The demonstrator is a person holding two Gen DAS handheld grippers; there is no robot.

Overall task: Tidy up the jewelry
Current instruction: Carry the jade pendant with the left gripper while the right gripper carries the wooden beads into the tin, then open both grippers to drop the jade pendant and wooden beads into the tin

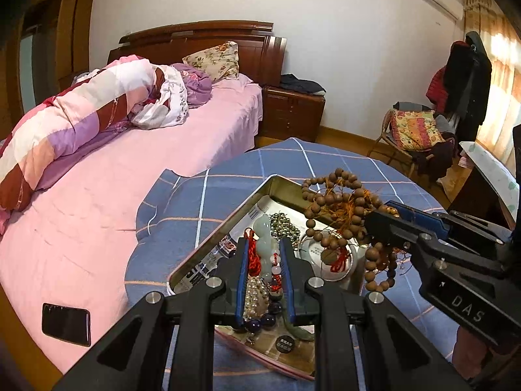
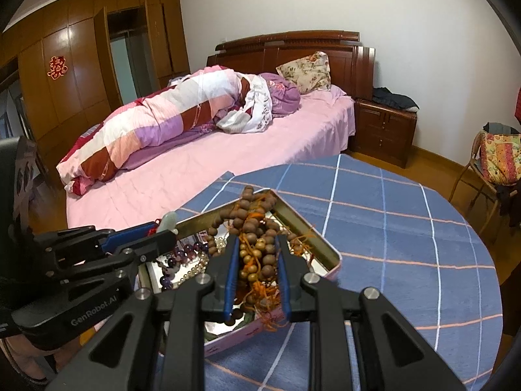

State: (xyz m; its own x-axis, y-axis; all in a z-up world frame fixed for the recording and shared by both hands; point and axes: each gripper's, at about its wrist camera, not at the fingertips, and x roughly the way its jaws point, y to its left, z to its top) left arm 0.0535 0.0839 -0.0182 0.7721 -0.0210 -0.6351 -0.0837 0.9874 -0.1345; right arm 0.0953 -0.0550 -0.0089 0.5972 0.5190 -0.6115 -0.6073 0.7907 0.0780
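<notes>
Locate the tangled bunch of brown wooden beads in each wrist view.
Left wrist view: bunch of brown wooden beads right of centre, gripped by the right claw.
Right wrist view: bottom centre, between that claw's blue pads.
Shared landmark: the shiny rectangular metal tin beneath.

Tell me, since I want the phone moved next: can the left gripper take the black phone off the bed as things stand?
Probably not yet. The left gripper is shut on the jade pendant over the tin, so it must drop that first. The phone lies uncovered on the pink sheet.
</notes>
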